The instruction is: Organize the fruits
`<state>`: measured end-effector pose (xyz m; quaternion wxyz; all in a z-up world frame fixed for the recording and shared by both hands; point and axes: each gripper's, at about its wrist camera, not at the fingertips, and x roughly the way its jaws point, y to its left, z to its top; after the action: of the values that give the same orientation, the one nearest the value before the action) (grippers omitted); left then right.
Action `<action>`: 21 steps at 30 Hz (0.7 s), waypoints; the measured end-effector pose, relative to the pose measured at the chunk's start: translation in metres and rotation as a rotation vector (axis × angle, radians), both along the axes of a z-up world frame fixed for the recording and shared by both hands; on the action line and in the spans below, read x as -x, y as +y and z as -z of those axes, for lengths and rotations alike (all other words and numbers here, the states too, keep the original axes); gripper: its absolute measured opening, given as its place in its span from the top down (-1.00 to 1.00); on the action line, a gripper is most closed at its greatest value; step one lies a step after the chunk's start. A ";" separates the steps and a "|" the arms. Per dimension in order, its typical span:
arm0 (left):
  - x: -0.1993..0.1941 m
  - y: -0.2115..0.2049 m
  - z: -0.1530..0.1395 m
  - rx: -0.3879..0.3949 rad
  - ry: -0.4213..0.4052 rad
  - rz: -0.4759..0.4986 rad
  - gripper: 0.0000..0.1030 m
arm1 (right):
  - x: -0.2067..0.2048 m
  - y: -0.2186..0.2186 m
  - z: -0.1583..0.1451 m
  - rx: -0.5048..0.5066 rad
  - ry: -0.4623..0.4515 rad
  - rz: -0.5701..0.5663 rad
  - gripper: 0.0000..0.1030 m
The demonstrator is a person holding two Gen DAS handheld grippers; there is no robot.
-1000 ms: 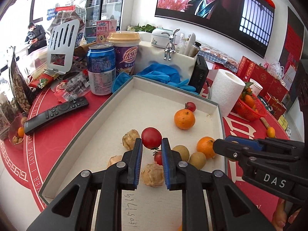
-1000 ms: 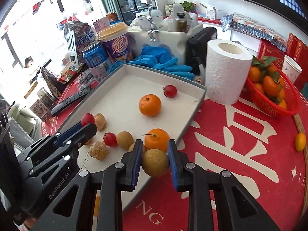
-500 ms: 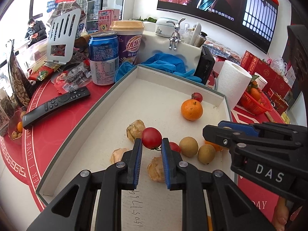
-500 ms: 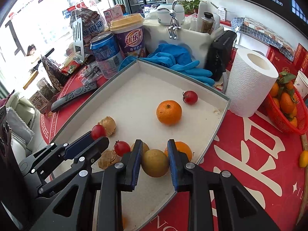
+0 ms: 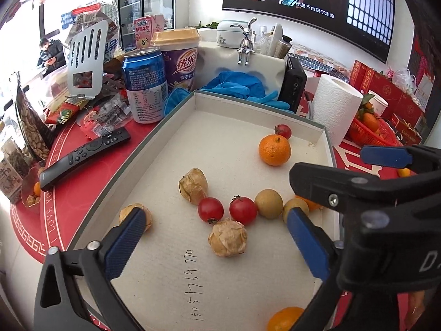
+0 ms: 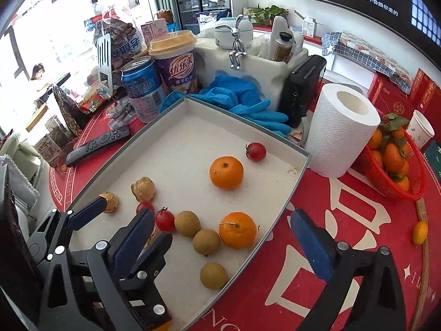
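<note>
Red tomatoes (image 5: pixel 210 209), orange mandarins (image 6: pixel 226 172), brown longans (image 6: pixel 213 275) on the white-lined grey tray (image 6: pixel 248 127); blue gloves (image 6: pixel 242 102).

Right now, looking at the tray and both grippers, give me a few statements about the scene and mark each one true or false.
1. Both the left gripper and the right gripper stand open. True.
2. The tray holds three cherry tomatoes. True.
3. The paper towel roll lies inside the tray. False: it stands upright outside, beside the tray's corner.
4. The red basket is empty. False: it holds oranges.
</note>
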<state>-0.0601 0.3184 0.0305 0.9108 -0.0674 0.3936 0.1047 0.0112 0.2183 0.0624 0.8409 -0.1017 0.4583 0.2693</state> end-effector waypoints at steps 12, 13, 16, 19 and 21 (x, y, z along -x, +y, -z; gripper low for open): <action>0.002 -0.002 -0.001 0.014 -0.013 0.010 -1.00 | 0.002 -0.003 0.006 0.084 0.033 0.022 -0.98; 0.001 -0.003 -0.001 0.009 -0.012 0.009 -1.00 | 0.002 -0.002 0.006 0.087 0.033 0.022 -0.98; 0.002 -0.005 -0.001 -0.010 -0.015 0.011 -1.00 | 0.003 -0.001 0.008 0.089 0.038 0.021 -0.98; 0.002 -0.007 -0.001 -0.021 -0.012 0.012 -1.00 | 0.004 0.000 0.009 0.096 0.037 0.018 -0.98; 0.001 -0.006 -0.001 -0.018 -0.012 0.014 -1.00 | 0.005 0.000 0.009 0.101 0.032 0.018 -0.98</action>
<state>-0.0614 0.3122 0.0310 0.9143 -0.0570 0.3878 0.1017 0.0066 0.2186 0.0531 0.8296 -0.1354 0.4857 0.2397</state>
